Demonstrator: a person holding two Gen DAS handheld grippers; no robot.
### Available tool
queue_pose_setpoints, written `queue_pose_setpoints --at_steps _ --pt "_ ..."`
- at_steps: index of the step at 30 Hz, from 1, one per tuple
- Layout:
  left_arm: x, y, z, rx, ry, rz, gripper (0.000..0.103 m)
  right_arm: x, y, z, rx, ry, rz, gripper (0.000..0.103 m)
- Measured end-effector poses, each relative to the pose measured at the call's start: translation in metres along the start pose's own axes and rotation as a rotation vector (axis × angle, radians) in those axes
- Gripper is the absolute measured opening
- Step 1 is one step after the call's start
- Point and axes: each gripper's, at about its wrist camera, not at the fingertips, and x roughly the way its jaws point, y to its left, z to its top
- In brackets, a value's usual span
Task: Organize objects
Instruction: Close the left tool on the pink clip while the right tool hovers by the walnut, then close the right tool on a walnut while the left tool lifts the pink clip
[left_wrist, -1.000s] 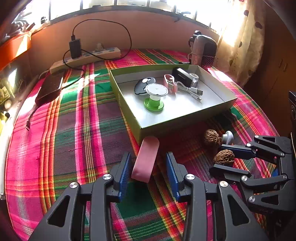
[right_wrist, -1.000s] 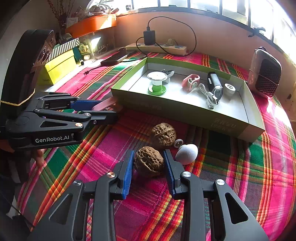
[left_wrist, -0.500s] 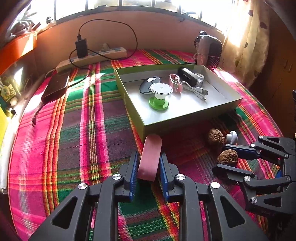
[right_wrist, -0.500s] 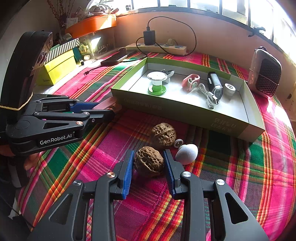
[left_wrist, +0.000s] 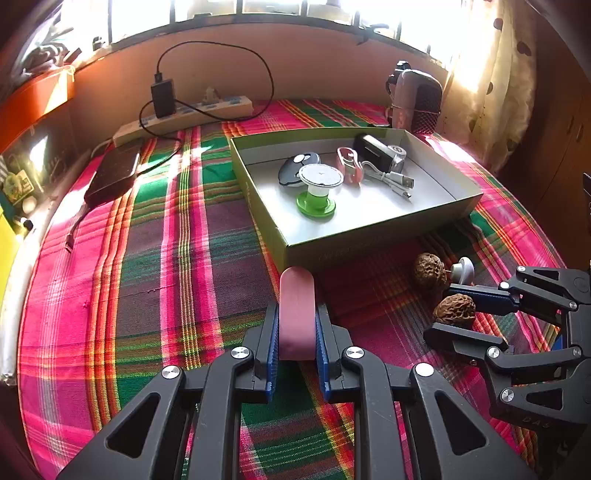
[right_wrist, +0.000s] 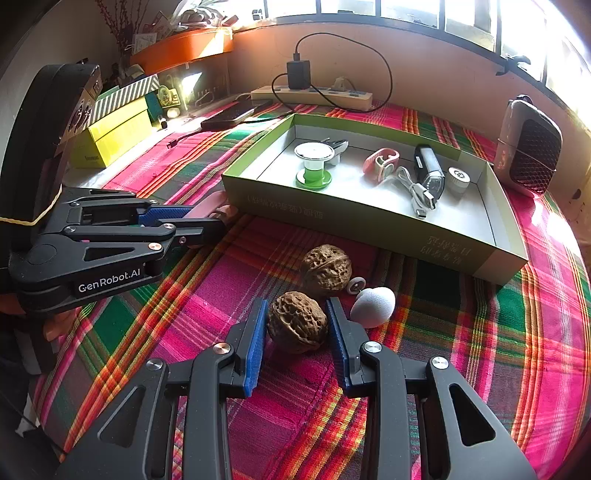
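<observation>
My left gripper (left_wrist: 296, 325) is shut on a flat pink case (left_wrist: 296, 314) on the plaid cloth, just in front of the green box (left_wrist: 369, 245); it also shows in the right wrist view (right_wrist: 207, 218). My right gripper (right_wrist: 297, 321) is open, its jaws on both sides of a walnut (right_wrist: 297, 322) without pressing it. A second walnut (right_wrist: 325, 269) and a white egg-shaped object (right_wrist: 373, 306) lie just beyond. The box (right_wrist: 373, 225) holds a green-and-white spool (right_wrist: 313, 166), a pink clip (right_wrist: 380, 164), a black device with cable (right_wrist: 428, 173) and a small white cap (right_wrist: 458, 179).
A power strip with charger (left_wrist: 192, 110) and a dark power bank (left_wrist: 114, 171) lie at the far left. A pink speaker (right_wrist: 528, 147) stands at the far right. Yellow and striped boxes (right_wrist: 114, 129) sit at the left edge.
My left gripper has closed on the pink case, which was loose between open jaws a second ago. The right gripper has stayed around the walnut.
</observation>
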Motion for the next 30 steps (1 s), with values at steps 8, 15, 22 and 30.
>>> queue_pose_setpoints --at_steps 8,15,22,30 --pt "-0.001 0.000 -0.001 0.002 0.001 0.000 0.016 0.000 0.002 0.000 -0.013 0.001 -0.015 0.033" --pt "-0.006 -0.003 -0.008 0.009 0.001 0.008 0.016 -0.003 0.002 -0.002 -0.012 -0.006 -0.011 0.033" --pt "-0.014 -0.007 -0.013 0.010 -0.009 0.014 0.016 -0.010 0.000 -0.001 -0.002 -0.028 -0.007 0.033" --pt "-0.027 -0.011 -0.015 0.009 -0.028 0.016 0.016 -0.022 -0.001 -0.002 0.008 -0.057 -0.005 0.033"
